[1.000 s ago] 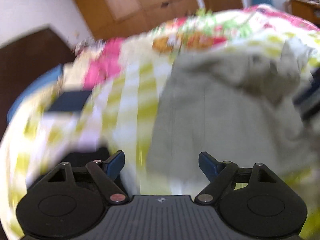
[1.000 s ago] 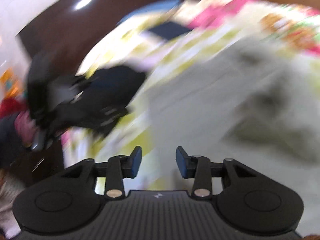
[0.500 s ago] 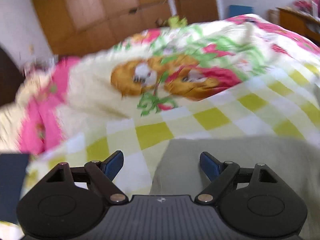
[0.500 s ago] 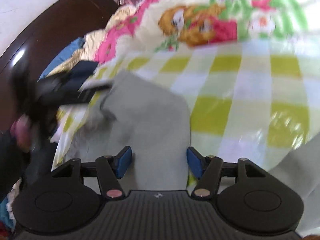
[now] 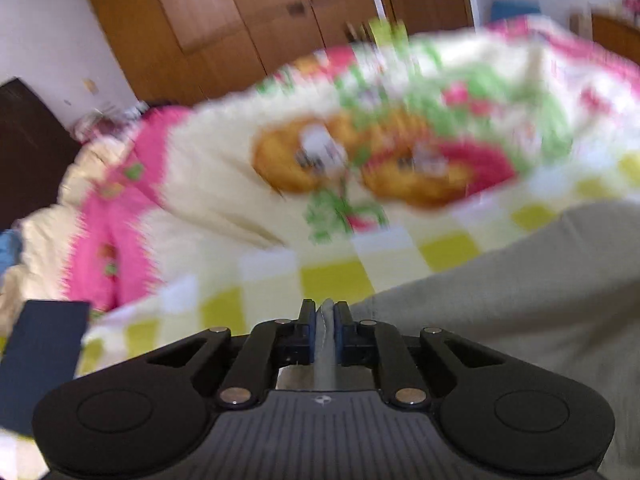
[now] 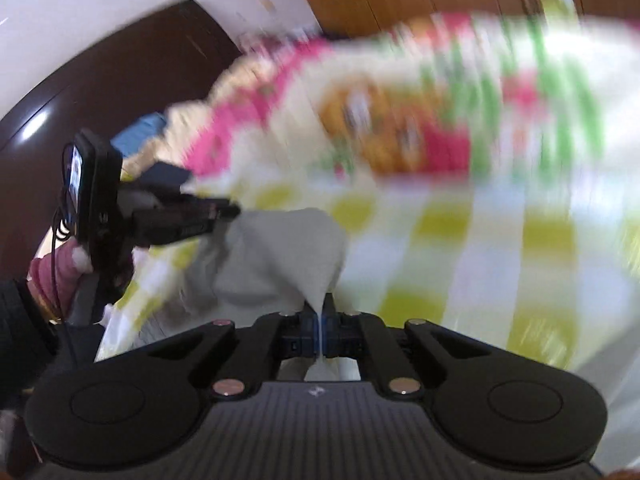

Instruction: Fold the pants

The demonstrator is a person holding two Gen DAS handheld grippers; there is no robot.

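The grey pants (image 5: 520, 304) lie on a bed with a yellow-checked, flowered blanket (image 5: 280, 200). My left gripper (image 5: 325, 312) is shut on an edge of the pants, with grey cloth pinched between the blue pads. My right gripper (image 6: 320, 312) is shut on another edge of the pants (image 6: 288, 248), which rise in a peak from the pads. The left gripper (image 6: 228, 212) also shows at the left of the right wrist view, holding the far corner of the same stretch of cloth.
A dark blue flat object (image 5: 44, 360) lies on the bed at the left. A dark wooden headboard (image 6: 120, 92) stands at the left and wooden wardrobe doors (image 5: 280, 20) stand behind the bed. Both views are motion-blurred.
Both grippers were open over the pants and have shut on the cloth. Both have lifted their edges off the blanket.
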